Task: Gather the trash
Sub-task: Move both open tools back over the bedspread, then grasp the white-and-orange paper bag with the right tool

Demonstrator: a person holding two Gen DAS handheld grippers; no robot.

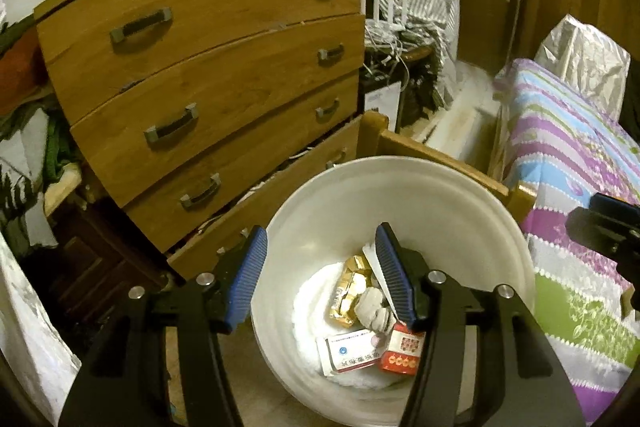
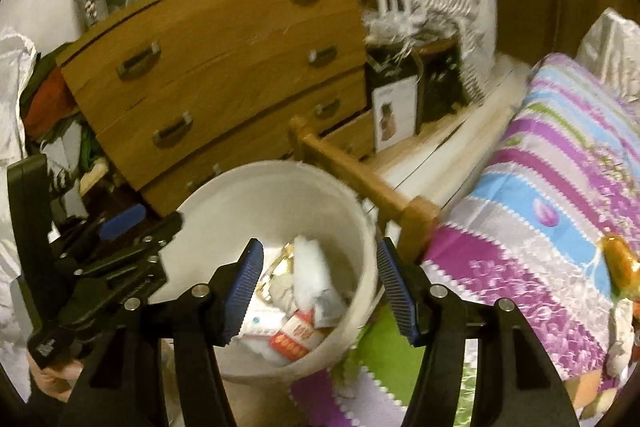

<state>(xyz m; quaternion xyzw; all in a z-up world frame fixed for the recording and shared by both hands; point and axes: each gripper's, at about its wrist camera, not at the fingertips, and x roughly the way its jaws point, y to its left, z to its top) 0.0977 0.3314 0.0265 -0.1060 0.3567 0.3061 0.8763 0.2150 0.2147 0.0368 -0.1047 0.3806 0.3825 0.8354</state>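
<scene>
Your fingers are apart on both sides and nothing sits between them: the left gripper (image 1: 320, 275) hangs over the white bin (image 1: 460, 211) with its blue pads spread above the opening, and the right gripper (image 2: 318, 281) is likewise spread over the same bin (image 2: 224, 211), pointing down at its near rim and the edge of the bed. From the right wrist you can see your left gripper (image 2: 120, 227) at the left of the bin with a hand (image 2: 52, 379) below it; from the left wrist the right gripper (image 1: 608, 227) shows only as a dark shape at the right edge. The trash lies at the bottom of the bin: a gold foil wrapper (image 1: 348, 291), a crumpled whitish wad (image 1: 376, 307), a white box with a blue mark (image 1: 348, 351) and a red carton (image 1: 402, 353) just beside it, all touching one another. On the bedspread (image 2: 540, 195), striped in purple, blue and green, a shiny gold-orange wrapper (image 2: 618, 263) lies near the right edge, well apart from the bin. Behind the bin stands a wooden chest of drawers (image 1: 200, 75) with its lowest drawer pulled out a little, and a wooden bed frame rail (image 2: 352, 175) runs between bin and bed.
</scene>
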